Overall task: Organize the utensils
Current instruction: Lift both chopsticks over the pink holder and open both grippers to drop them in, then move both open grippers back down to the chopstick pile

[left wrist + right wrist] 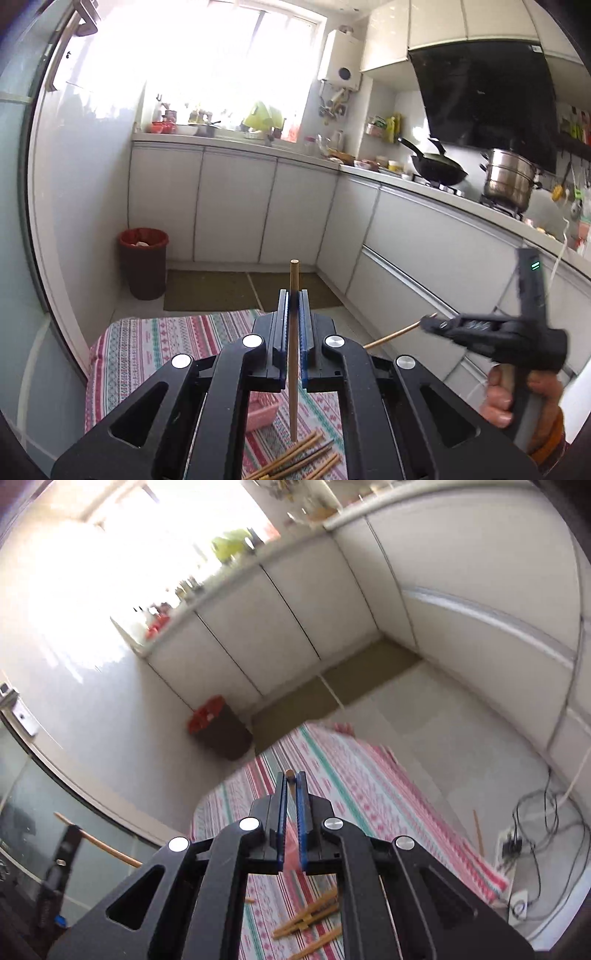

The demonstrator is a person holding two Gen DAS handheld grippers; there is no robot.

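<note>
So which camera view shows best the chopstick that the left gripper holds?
The left wrist view: the chopstick runs in full between the closed jaws of the left gripper, sharp from its blunt top to its tip. The right wrist view shows only part of it, far at the left edge and blurred.

Daylight from the window [221, 48] blows out the upper left of both views. The right wrist view is smeared with motion blur. Fisheye distortion bends the edges, and the corners are dark.
</note>
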